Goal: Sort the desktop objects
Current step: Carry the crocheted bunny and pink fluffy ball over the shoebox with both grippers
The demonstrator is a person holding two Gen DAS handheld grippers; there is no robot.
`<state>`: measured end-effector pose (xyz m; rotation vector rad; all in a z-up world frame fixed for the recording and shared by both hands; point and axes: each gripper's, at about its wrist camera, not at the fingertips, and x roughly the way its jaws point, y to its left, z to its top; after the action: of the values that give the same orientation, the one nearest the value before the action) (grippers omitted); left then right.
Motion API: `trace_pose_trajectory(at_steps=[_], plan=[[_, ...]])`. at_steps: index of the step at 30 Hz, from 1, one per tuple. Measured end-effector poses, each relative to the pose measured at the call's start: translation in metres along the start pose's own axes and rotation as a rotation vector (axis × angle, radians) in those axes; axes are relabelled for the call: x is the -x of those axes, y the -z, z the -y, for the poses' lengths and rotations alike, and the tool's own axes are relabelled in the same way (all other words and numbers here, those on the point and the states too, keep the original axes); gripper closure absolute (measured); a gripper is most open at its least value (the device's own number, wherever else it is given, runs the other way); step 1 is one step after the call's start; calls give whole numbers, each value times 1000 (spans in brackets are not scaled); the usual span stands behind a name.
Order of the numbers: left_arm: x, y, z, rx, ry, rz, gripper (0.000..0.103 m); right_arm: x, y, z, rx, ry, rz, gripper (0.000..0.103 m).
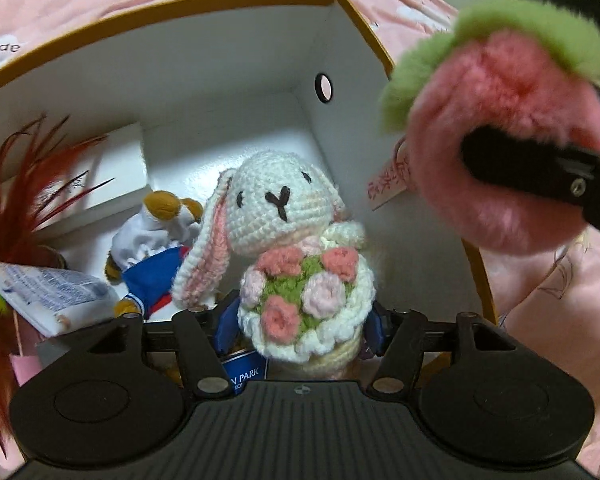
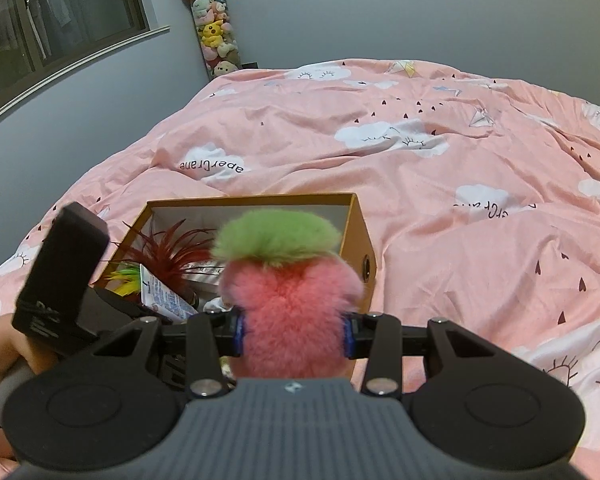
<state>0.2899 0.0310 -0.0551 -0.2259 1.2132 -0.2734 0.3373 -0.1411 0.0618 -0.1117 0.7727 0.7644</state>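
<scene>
A white crochet bunny with a pink-and-green bouquet stands inside the orange-rimmed cardboard box. It is between the blue pads of my left gripper. The pads sit close at its sides without squeezing it in. My right gripper is shut on a fluffy pink strawberry with a green top. It holds the strawberry over the near right corner of the box. In the left wrist view the strawberry hangs at the upper right, with a black finger pressed into its fur.
In the box lie a small bear doll in blue and white, red feathers, a white carton and a printed packet. The box rests on a rumpled pink bedcover. A tall tube of plush toys stands at the wall.
</scene>
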Motion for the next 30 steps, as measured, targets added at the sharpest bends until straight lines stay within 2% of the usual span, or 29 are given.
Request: trace_pose_trajectory(at_steps=[7,15,16,18,19,20,22,26,30], plan=[[-2,6,-4,0,27,-9,28,-1,0,2,-6,-3,-2,59],[36,23,-2,-37,37,49,27,-2,-1,5,-8,-1,-6,59],[40,24,-2,-46,36,61,28,-2,-1,5,-8,-1,-7,59],[45,23,-4,-37,37,96,42,-2,-2,5,-6,-2,-10,59],[44,21,-6,-27,40,103,52,-2,-2,5,-5,-1,-11,59],[42,21,-8,-19,51,102,56,-2,-3,4,-3,-1,-12,59],[34,9,-11,-7,88,96,58,-1,-2,4,1,0,-12,59],[28,-1,-10,-12,82,93,59,0,-1,1,9,3,-20,59],[21,5,-11,-17,77,90,59,-3,-2,0,11,0,-35,59]])
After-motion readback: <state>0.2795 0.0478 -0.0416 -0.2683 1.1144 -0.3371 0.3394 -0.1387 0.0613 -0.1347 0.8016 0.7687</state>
